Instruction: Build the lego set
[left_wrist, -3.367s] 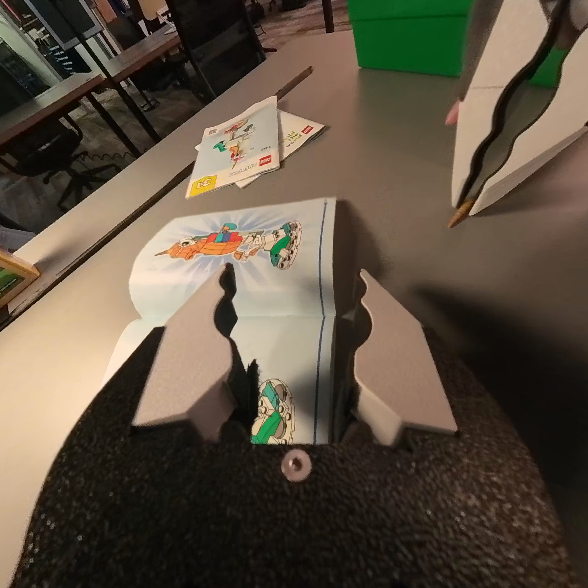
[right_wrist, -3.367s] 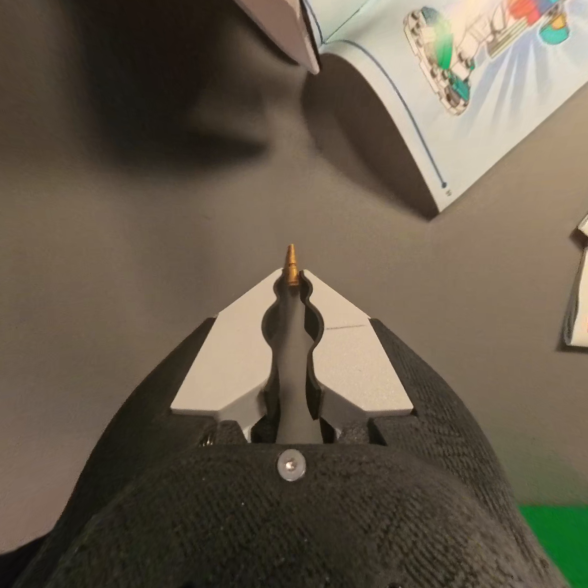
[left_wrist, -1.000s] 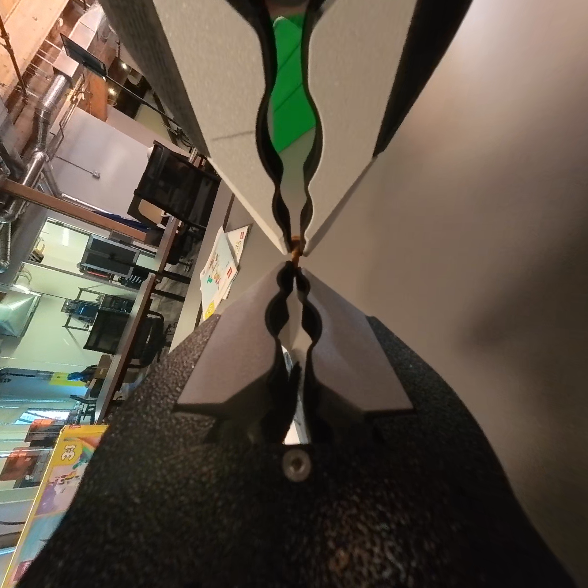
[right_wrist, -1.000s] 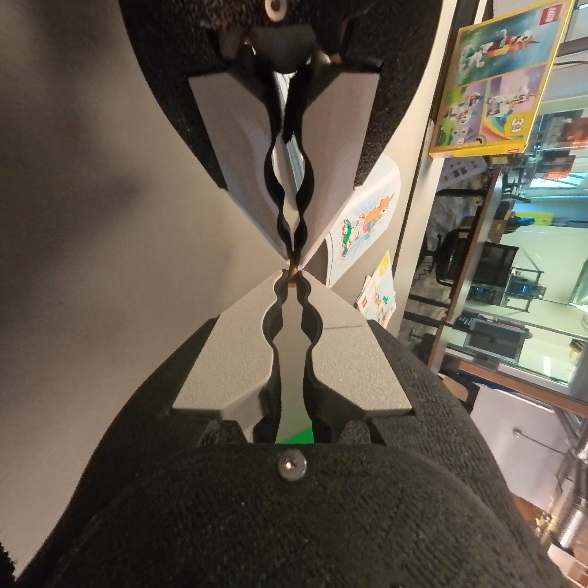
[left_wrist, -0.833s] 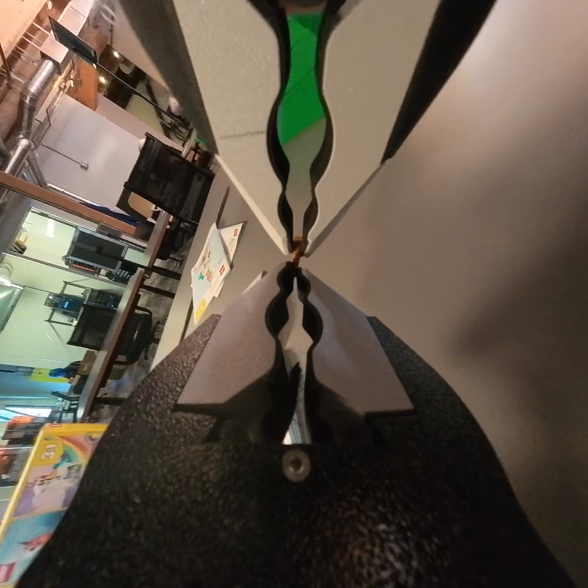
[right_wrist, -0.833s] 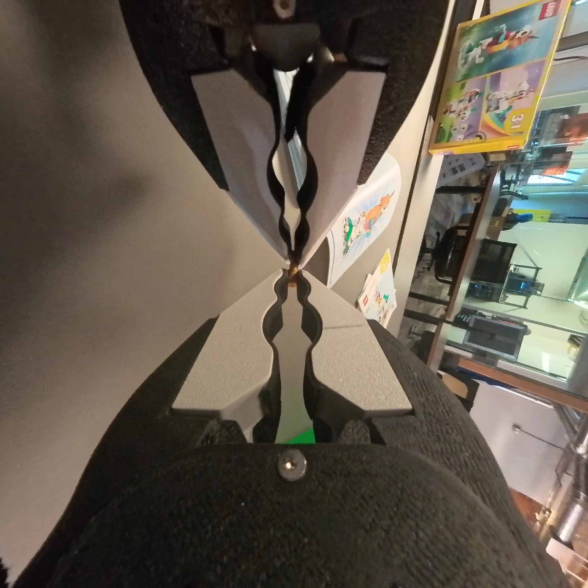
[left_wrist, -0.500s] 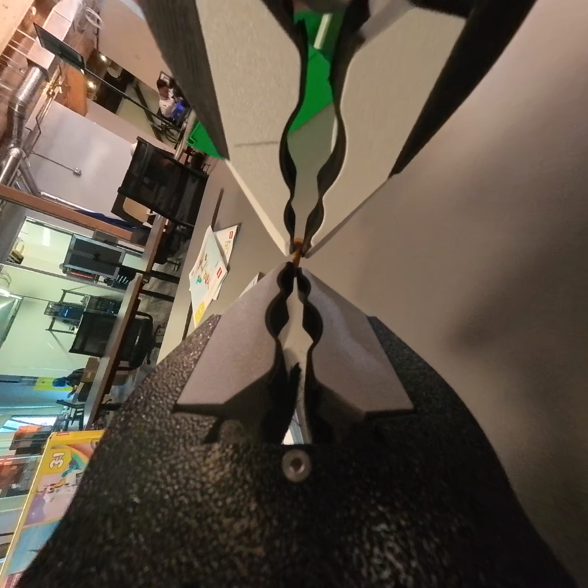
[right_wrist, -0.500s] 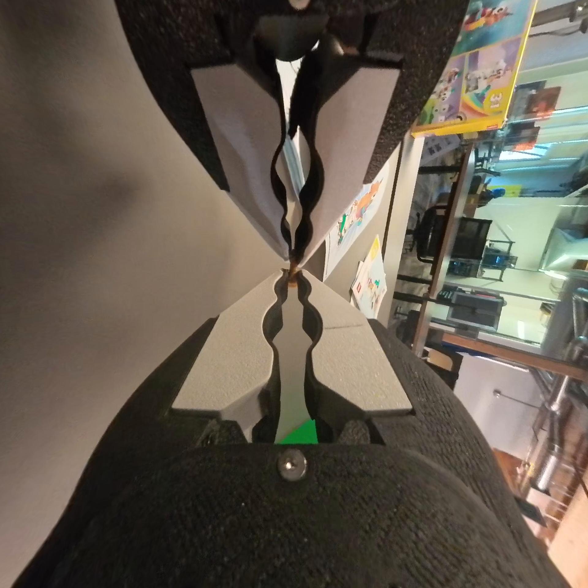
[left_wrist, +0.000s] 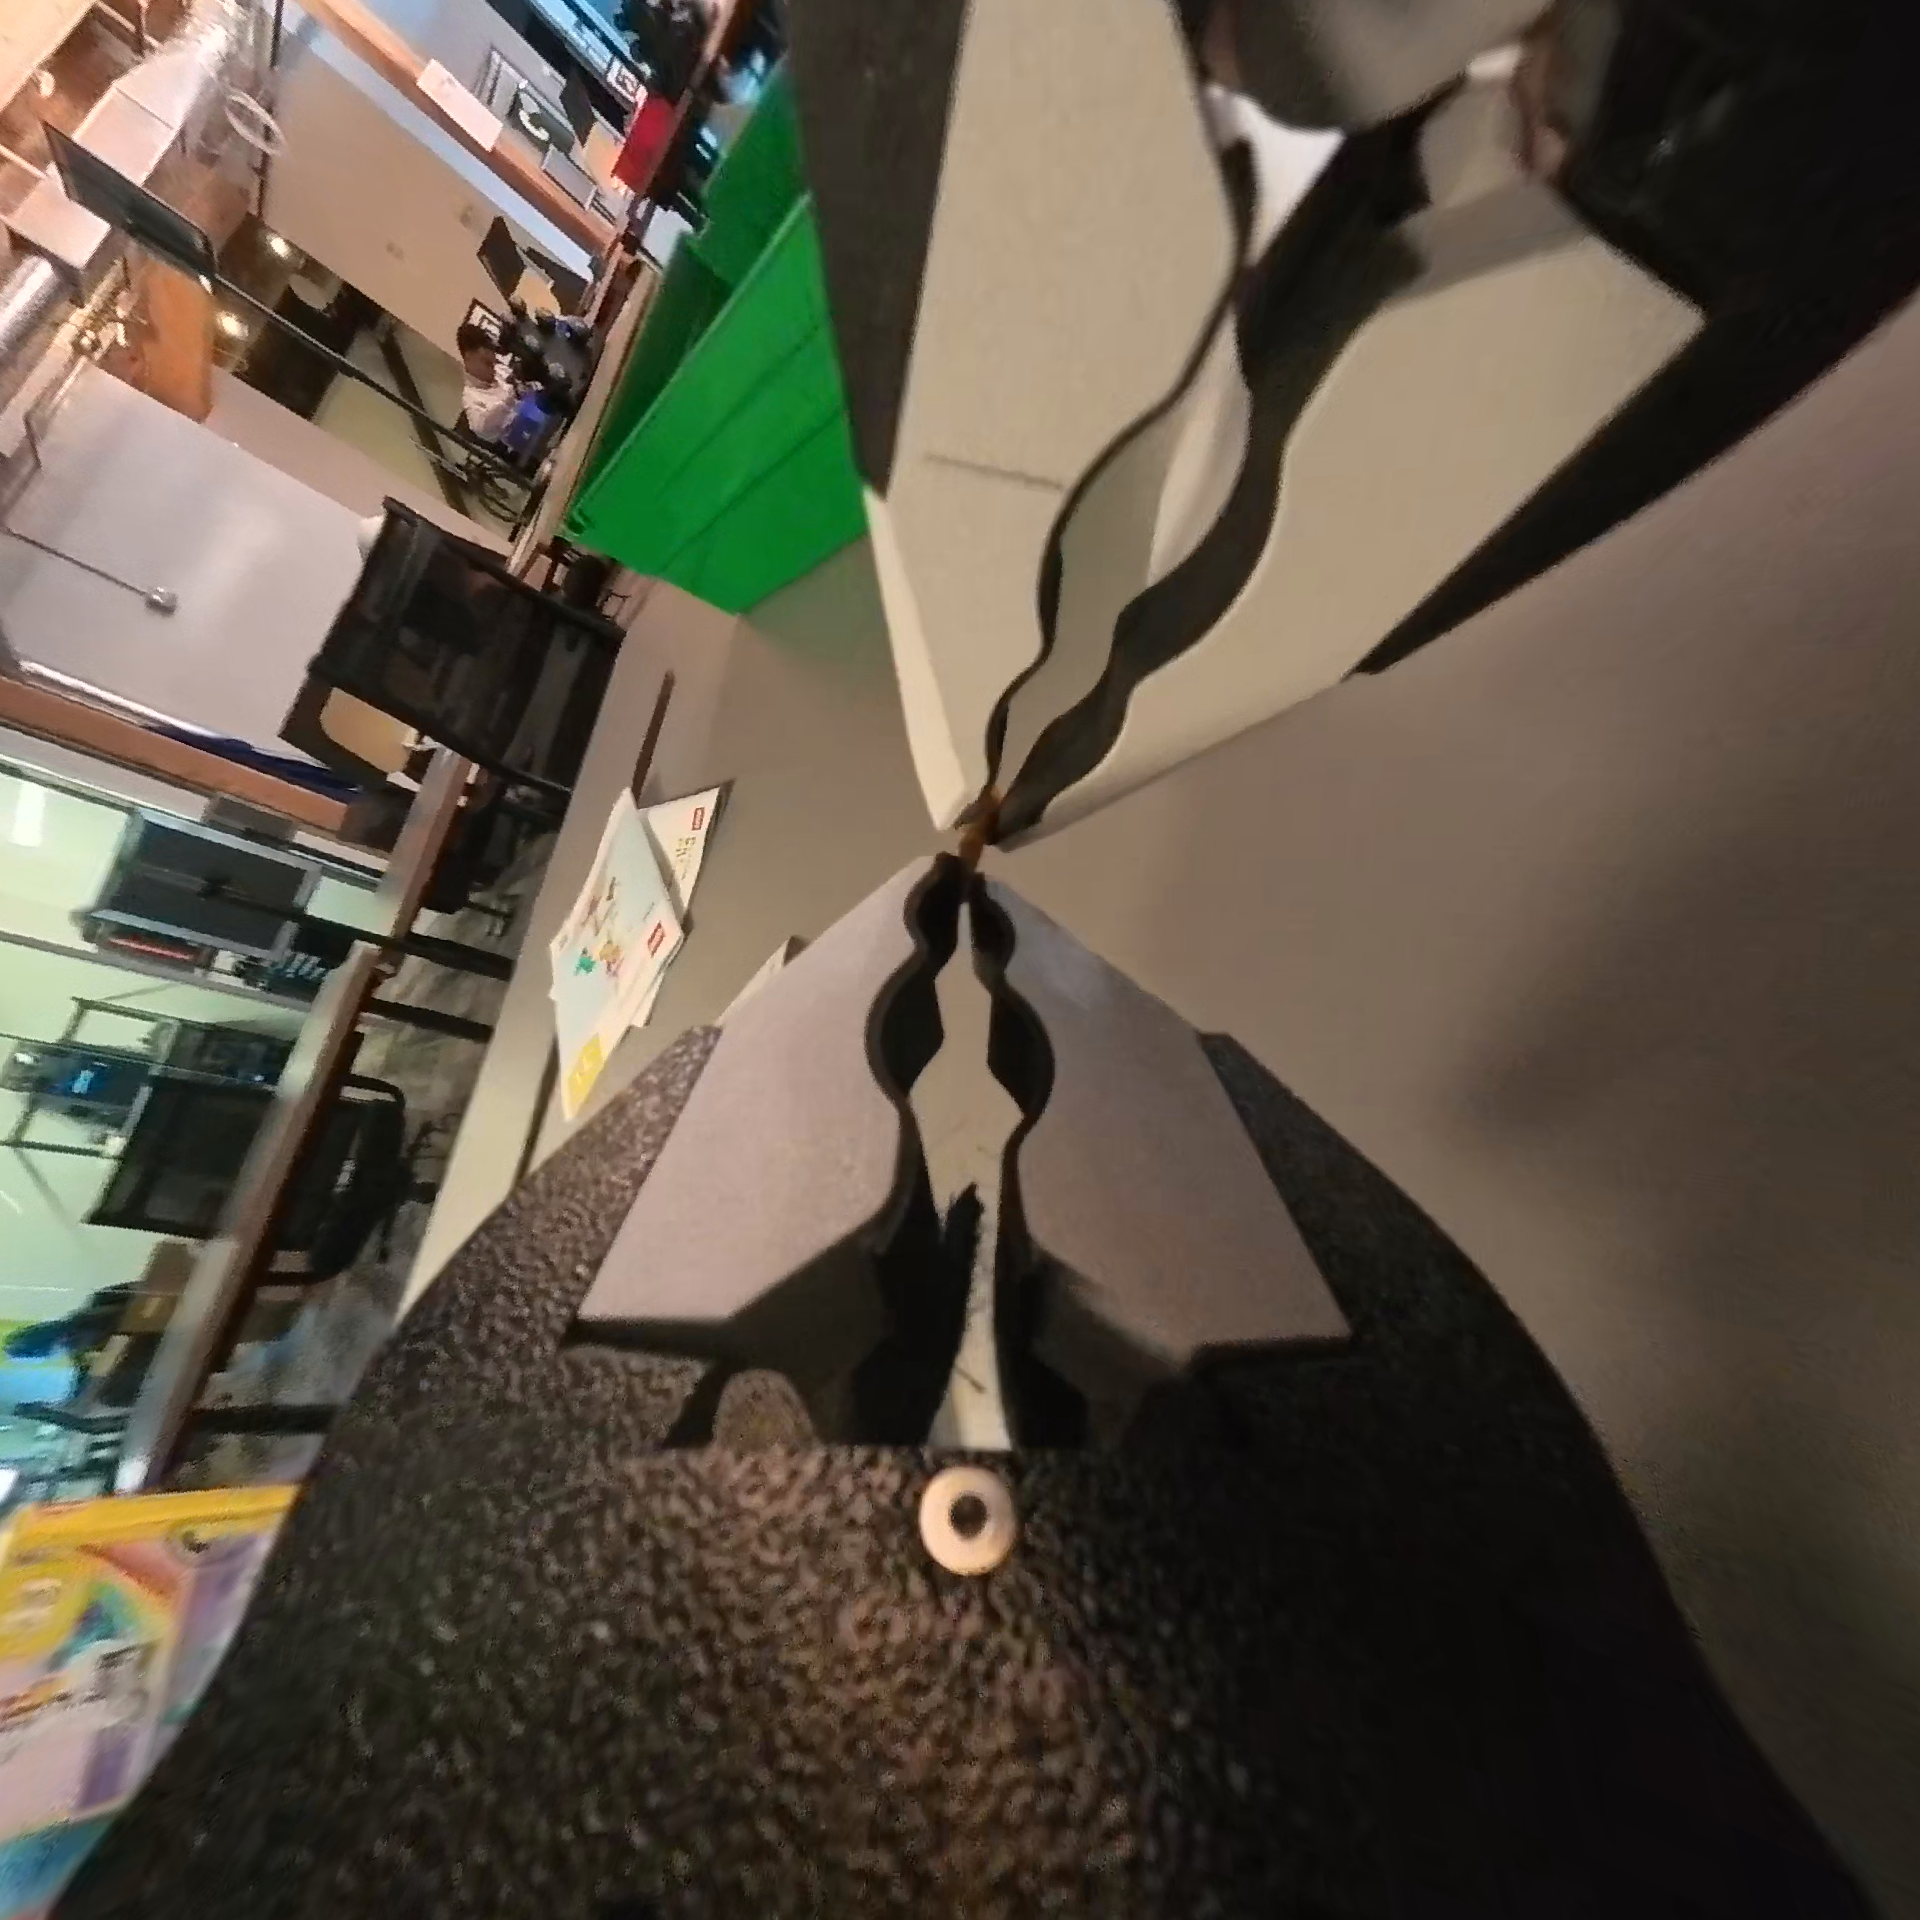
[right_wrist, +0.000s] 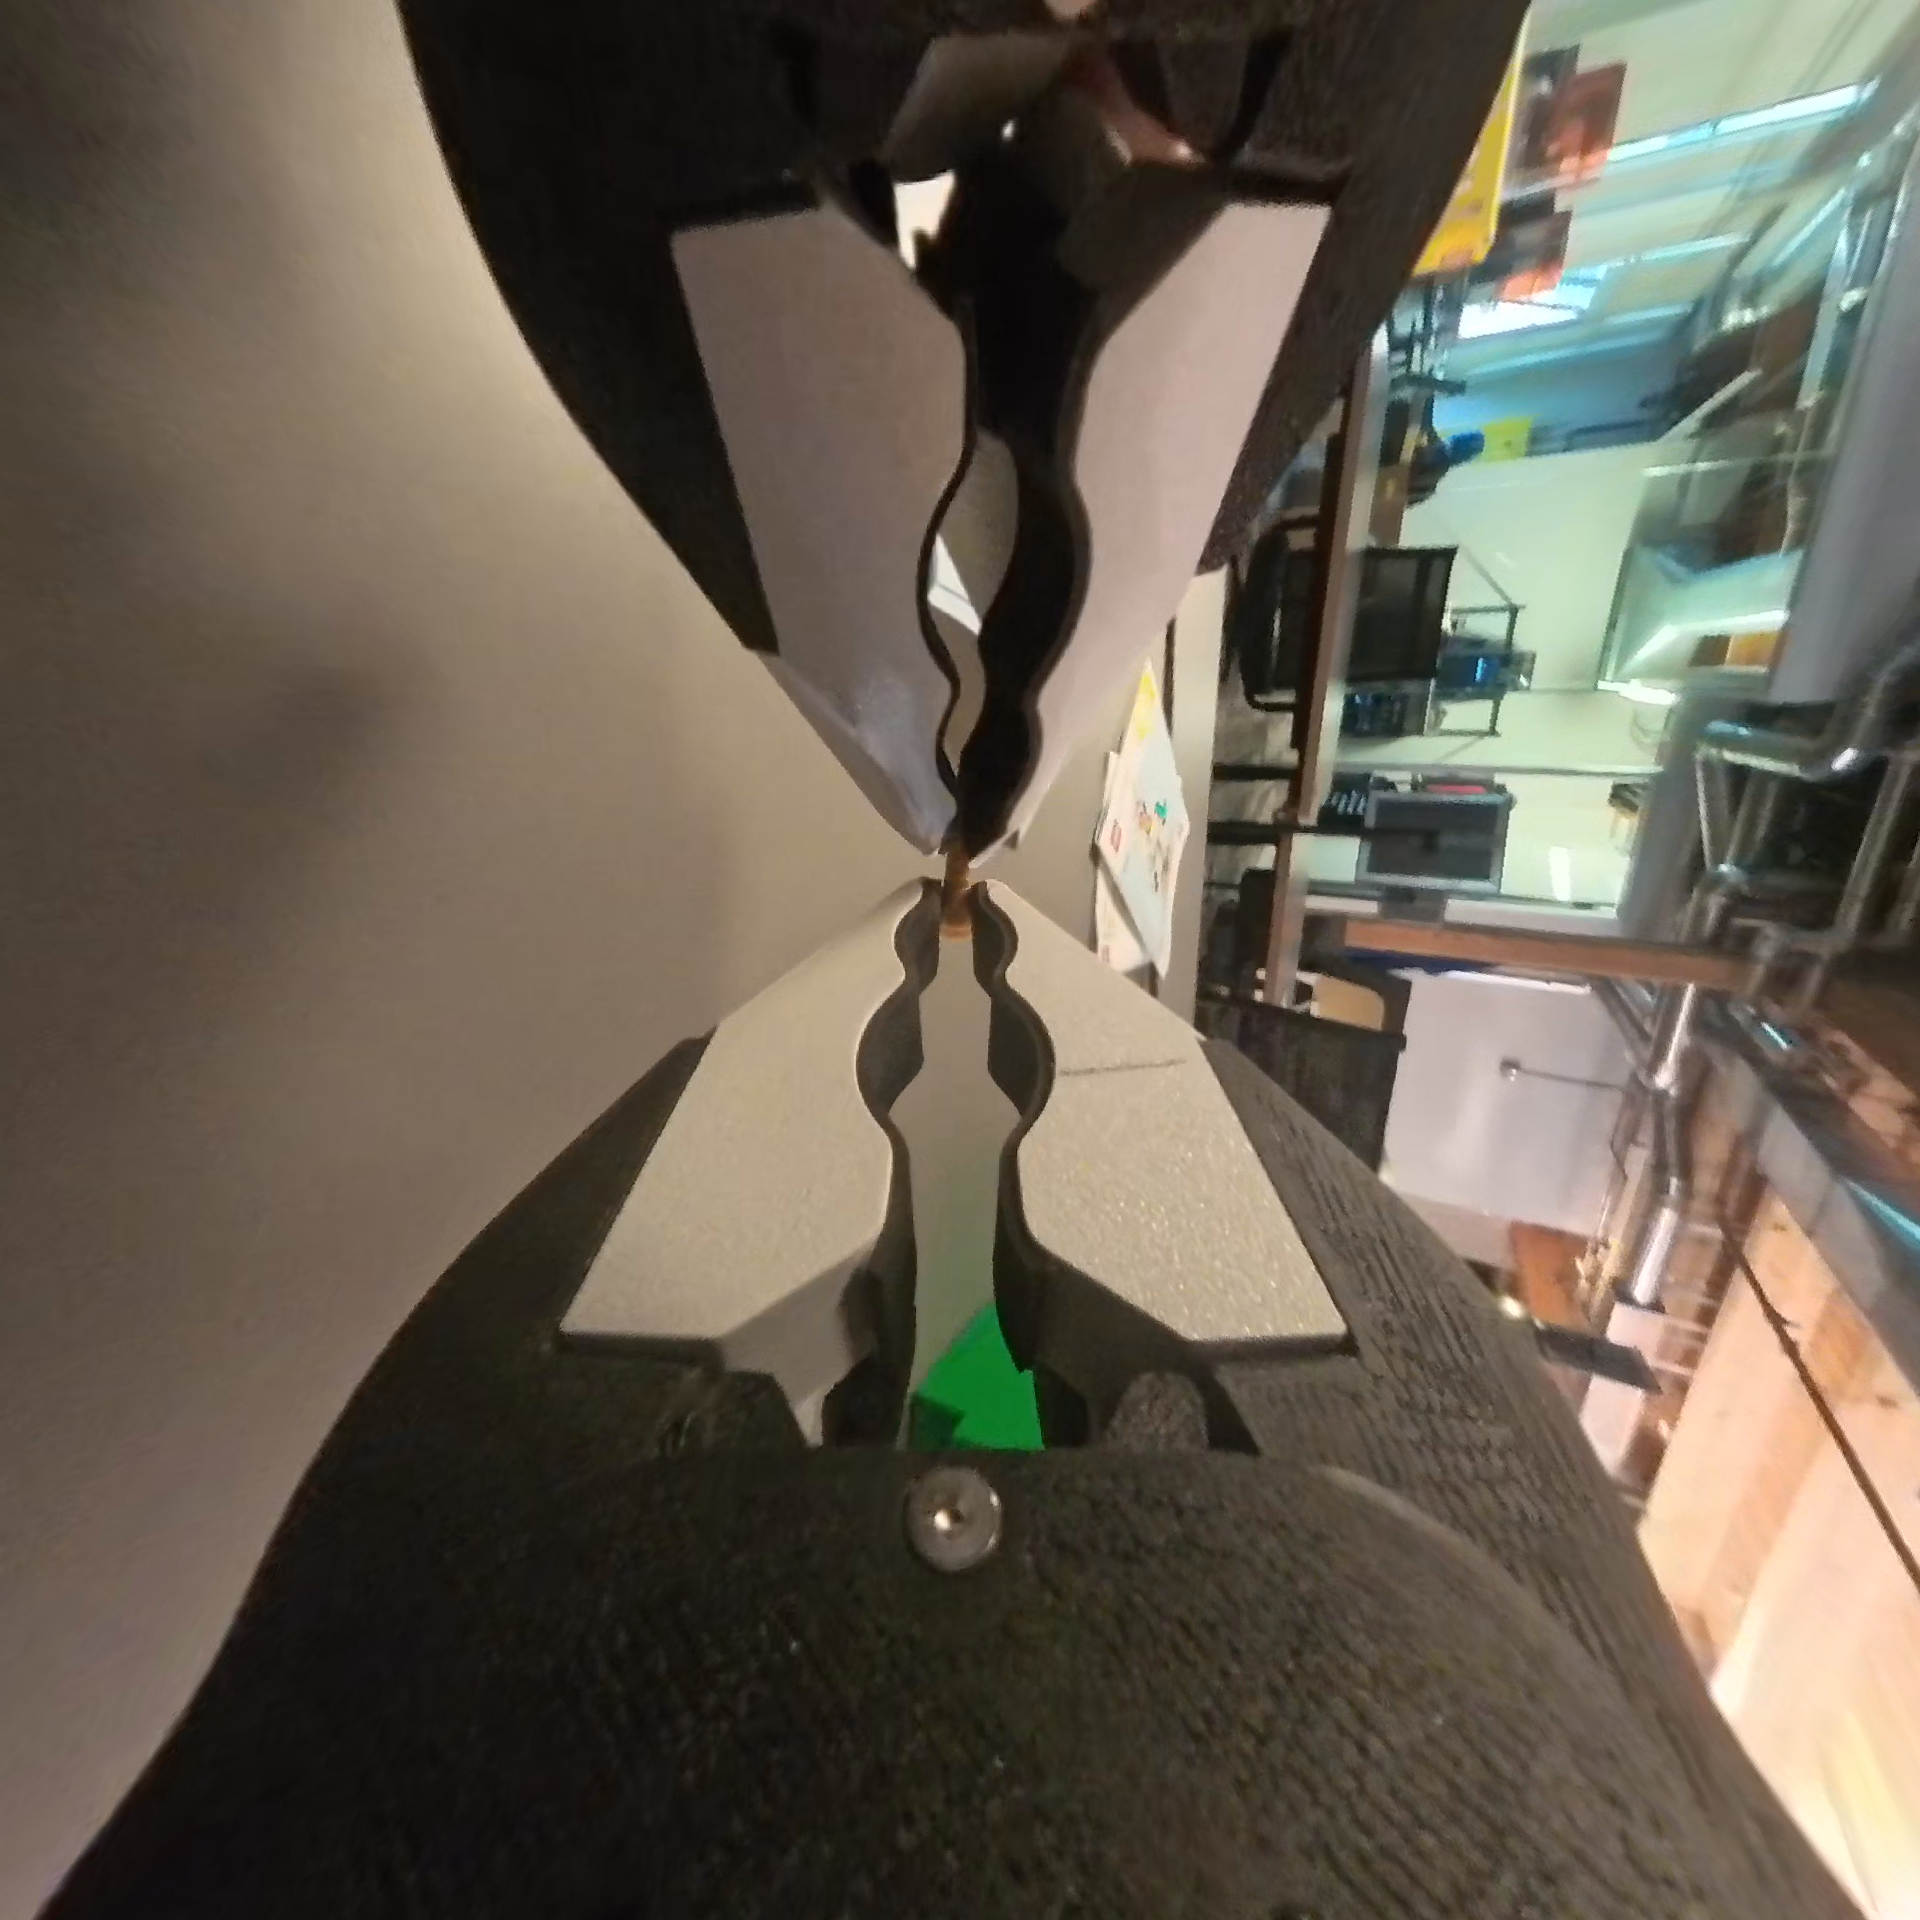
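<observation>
Grey fingertips of my left gripper (left_wrist: 964, 878) are pinched together on one end of a tiny gold horn (left_wrist: 972, 844), and my right gripper (right_wrist: 954, 902) is pinched on its other end, so the two tools meet tip to tip with only a sliver of the piece showing between them. Each camera sees the other tool coming in from 12 o'clock: the right gripper (left_wrist: 997, 808) in the left view, the left gripper (right_wrist: 961, 840) in the right view. The horn (right_wrist: 956, 894) sits just above the grey table (left_wrist: 1455, 935), held in the air by both tools.

Only my left view shows, at 9 to 10 o'clock past the fingertips, the closed booklets (left_wrist: 613, 951) lying on the table, and at 8 o'clock, near the lens, a blurred corner of the colourful set box (left_wrist: 94, 1621). Farther off at 11 o'clock stand stacked green bins (left_wrist: 748, 416); what is inside them I cannot tell. A black chair (left_wrist: 457, 644) stands beyond the table edge.

My right view catches the booklets (right_wrist: 1143, 821) at 2 o'clock, a scrap of green bin (right_wrist: 977, 1392) through the gap between my own fingers, and at 3 o'clock shelving with a black chair (right_wrist: 1361, 629).
</observation>
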